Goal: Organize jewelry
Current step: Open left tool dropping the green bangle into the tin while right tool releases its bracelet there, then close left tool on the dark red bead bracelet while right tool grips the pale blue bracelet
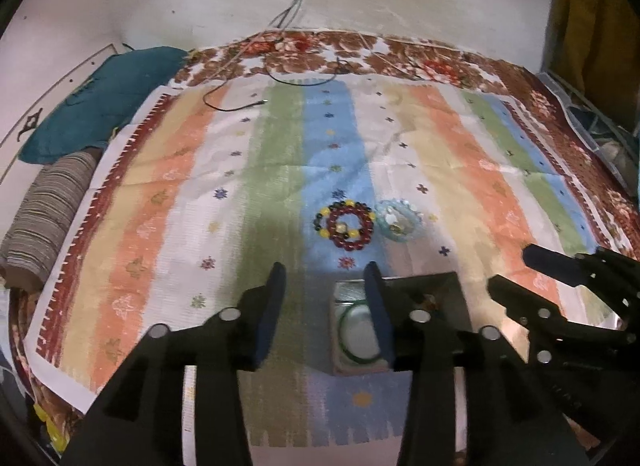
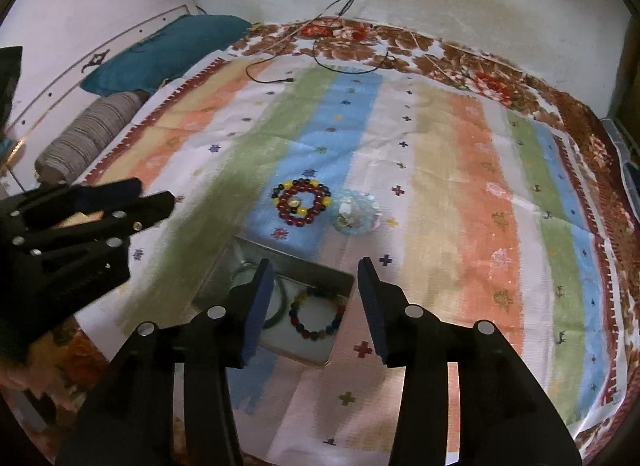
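Note:
Red and yellow bead bracelets [image 1: 345, 224] [image 2: 302, 201] lie stacked on the striped cloth, with a pale blue bead bracelet [image 1: 399, 220] [image 2: 357, 213] just right of them. A shallow metal tray [image 2: 320, 272] [image 1: 448, 286] sits nearer, holding a green bangle [image 1: 347, 350] [image 2: 283, 304] and a multicoloured bead bracelet [image 2: 316, 316]. My left gripper [image 1: 325, 278] is open and empty over the tray's left edge. My right gripper [image 2: 316, 274] is open and empty above the tray. Each gripper shows in the other's view [image 1: 532, 266] [image 2: 156, 195].
The striped cloth [image 2: 460, 185] covers a floral bedsheet [image 1: 400, 53]. A teal pillow [image 1: 100, 105] and a striped bolster [image 1: 44, 217] lie at the left. A black cable [image 1: 236, 101] runs from the wall onto the far cloth. The bed's right edge has clutter [image 1: 600, 133].

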Available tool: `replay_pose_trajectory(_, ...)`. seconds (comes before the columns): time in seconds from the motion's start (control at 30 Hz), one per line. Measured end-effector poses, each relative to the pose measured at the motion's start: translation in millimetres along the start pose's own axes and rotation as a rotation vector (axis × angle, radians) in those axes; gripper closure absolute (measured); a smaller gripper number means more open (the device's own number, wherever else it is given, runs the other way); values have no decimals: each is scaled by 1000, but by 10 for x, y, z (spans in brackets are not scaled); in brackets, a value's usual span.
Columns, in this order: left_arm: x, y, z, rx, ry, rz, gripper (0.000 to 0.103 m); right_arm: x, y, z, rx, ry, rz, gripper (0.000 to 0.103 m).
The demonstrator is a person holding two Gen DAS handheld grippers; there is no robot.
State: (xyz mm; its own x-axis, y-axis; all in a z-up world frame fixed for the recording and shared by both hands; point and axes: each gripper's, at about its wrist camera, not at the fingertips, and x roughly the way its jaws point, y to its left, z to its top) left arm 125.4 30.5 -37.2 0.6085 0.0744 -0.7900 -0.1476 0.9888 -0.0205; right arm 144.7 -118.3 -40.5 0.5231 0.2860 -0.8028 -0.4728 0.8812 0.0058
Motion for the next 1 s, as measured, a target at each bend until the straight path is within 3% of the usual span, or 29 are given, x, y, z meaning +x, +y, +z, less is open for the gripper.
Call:
replay_pose_trajectory(0.1, 35, 35, 30, -10, 7, 9, 51, 28, -36, 11, 8, 9, 0, 54)
replay_pose_trajectory(0.17, 72, 46, 48, -12, 12, 15, 40, 47, -55, 23, 11, 10, -3, 52)
replay_pose_trajectory(0.37, 192, 46, 135, -20, 14, 30, 26, 167, -157, 86, 45, 33, -16, 41)
replay_pose_trajectory(0.6, 581, 124, 224, -33, 90, 34, 22, 348, -290, 172, 105, 72, 8, 36)
replay_pose_trajectory(0.73, 821, 252, 254, -95, 152, 7, 22, 493, -390, 237, 163, 102, 30, 33)
replay_pose_trajectory(1.0, 1071, 177, 358, -64, 167, 9, 21, 769, -610, 280, 239, 143, -13, 31)
